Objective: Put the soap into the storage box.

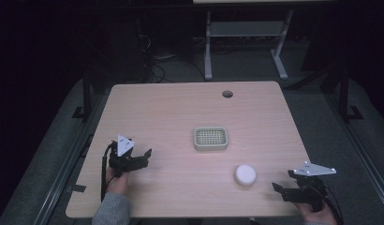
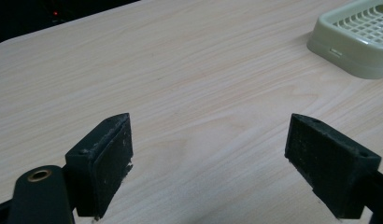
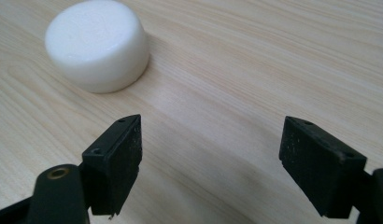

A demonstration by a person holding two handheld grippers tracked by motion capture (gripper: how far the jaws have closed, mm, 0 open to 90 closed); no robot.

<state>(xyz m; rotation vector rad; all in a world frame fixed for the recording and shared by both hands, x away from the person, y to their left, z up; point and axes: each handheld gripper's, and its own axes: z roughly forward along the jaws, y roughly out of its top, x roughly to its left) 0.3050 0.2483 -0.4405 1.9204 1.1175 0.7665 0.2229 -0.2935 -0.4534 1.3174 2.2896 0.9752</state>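
A round white soap bar (image 1: 245, 174) lies on the wooden table (image 1: 180, 108), toward the front right. A pale green soap dish (image 1: 210, 138) with a grid top sits near the middle. My left gripper (image 1: 144, 157) is held by a hand at the front left, open, with nothing between its jaws. My right gripper (image 1: 283, 181) is at the front right edge, open, just right of the soap. In the right gripper view the soap (image 3: 97, 44) lies ahead to the left of the open gripper (image 3: 210, 151). In the left gripper view the dish (image 2: 355, 37) is at the upper right, beyond the open gripper (image 2: 208, 149).
A round cable hole (image 1: 227, 94) is in the table near its far edge. Beyond the table stand the legs of another desk (image 1: 208, 51) and loose cables on a dark floor.
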